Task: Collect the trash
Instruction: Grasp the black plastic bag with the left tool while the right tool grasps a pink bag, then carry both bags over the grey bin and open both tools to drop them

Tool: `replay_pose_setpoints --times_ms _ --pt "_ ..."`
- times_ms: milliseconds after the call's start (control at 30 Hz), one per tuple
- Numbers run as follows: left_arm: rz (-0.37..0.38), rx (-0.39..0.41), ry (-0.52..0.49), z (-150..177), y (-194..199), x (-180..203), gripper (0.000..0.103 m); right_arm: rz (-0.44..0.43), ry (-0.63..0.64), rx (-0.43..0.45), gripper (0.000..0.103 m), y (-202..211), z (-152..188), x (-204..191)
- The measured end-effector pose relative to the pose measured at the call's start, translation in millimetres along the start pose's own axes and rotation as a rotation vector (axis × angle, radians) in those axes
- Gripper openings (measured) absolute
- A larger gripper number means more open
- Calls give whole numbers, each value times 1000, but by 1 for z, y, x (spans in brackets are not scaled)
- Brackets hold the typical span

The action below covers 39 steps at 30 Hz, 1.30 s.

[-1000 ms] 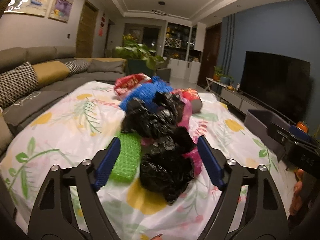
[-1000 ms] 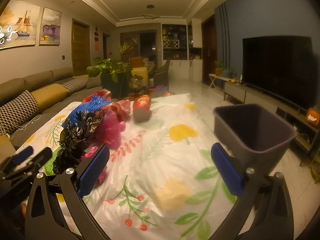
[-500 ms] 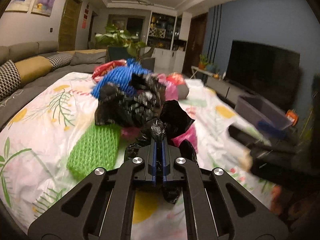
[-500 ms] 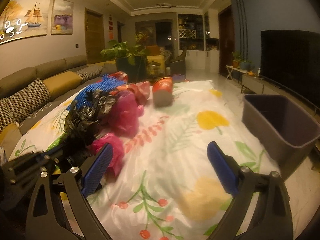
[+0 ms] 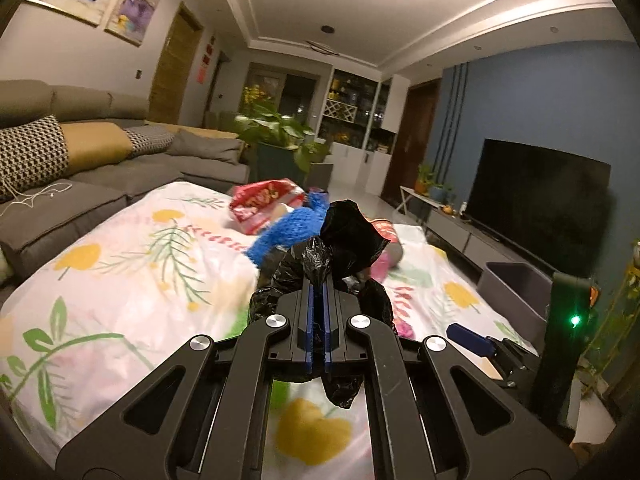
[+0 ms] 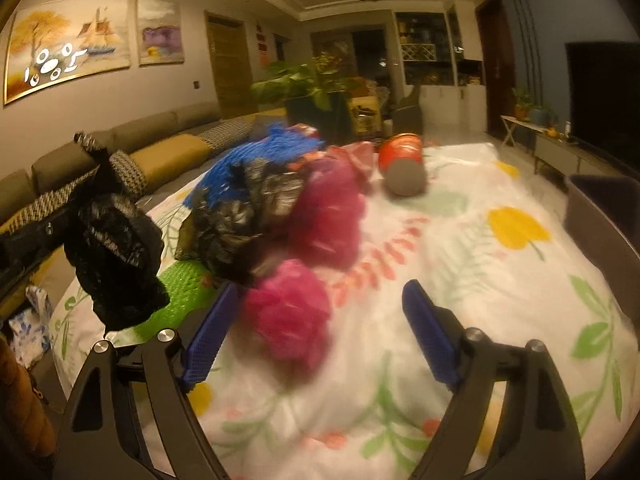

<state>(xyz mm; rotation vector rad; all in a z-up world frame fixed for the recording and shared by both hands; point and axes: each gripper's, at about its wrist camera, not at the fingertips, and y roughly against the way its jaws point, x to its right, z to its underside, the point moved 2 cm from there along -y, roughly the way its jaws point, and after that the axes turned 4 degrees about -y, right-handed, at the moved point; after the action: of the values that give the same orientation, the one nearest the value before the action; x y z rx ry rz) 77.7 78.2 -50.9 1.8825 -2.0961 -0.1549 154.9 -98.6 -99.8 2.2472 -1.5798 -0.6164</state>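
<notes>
Left gripper (image 5: 316,284): jaws together, clamped on a crumpled black plastic bag (image 5: 348,236). Bag bunches up past the fingertips and also hangs below the jaws; in the right wrist view it (image 6: 116,256) dangles clear of the bedsheet (image 6: 460,248), off to that gripper's left.

Right gripper (image 6: 320,320): jaws apart, have just been closing a bit, pads not pressing on anything. A magenta mesh ball (image 6: 290,308) sits between the fingers, closer to the left pad; contact with that pad can't be told, view is blurred.

Outward from right gripper:
- Green foam net (image 6: 186,280) just left of the left finger, flat on the sheet.
- Second black bag (image 6: 240,216) ahead-left, behind the green net.
- Larger magenta bundle (image 6: 328,216) straight ahead, touching the black bag.
- Blue net (image 6: 260,152) behind those, further ahead-left.
- Red canister (image 6: 402,164) lying on its side, further ahead, slightly right.
- Grey bin (image 6: 604,220) at the far right, off the edge of the sheet.

Outward from left gripper:
- Blue net (image 5: 288,228) just ahead-left of the held bag.
- Red snack bag (image 5: 264,204) beyond it.
- Grey bin (image 5: 516,292) to the right, right gripper's blue pad (image 5: 468,338) in front of it.
</notes>
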Motion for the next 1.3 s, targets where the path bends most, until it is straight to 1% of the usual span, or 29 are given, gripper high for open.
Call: replay_pose_setpoints --times_ms 67,133,200,233,300,367,533,667,800,900,1000,1133,1233,1300 --pt "-1 -15 14 1 -3 -5 3 8 19 -36 76 -11 4 -5" --pt "1 -24 33 1 -5 -9 3 6 29 -80 54 -20 9 -7" --pt "3 -23 44 0 -3 -10 3 14 61 -109 37 -25 15 -9" --pt "1 -21 43 0 -3 -10 3 13 74 -104 33 -24 17 -10" --pt "0 -14 37 -3 -2 -8 3 16 88 -91 30 -15 18 -7" --pt "4 -11 31 -5 -1 -4 3 37 86 -76 29 -10 15 1" --pt "23 -1 20 -10 2 9 3 146 79 -31 29 21 6 37" --pt "60 -10 7 -14 -3 27 3 241 52 8 29 47 -2 73" --pt "98 -20 -26 -18 -13 53 3 293 -11 55 29 68 -12 106" --pt "141 -16 -73 -23 -20 82 3 332 -57 104 29 89 -19 130" --pt "208 -2 -112 -31 -28 119 3 378 -91 154 29 106 -28 155" --pt "339 11 -125 -50 -52 177 3 472 -130 219 30 129 -42 191" --pt "413 27 -147 -56 -71 216 3 533 -155 262 30 140 -52 217" --pt "454 39 -154 -57 -84 239 3 556 -172 281 31 144 -57 231"
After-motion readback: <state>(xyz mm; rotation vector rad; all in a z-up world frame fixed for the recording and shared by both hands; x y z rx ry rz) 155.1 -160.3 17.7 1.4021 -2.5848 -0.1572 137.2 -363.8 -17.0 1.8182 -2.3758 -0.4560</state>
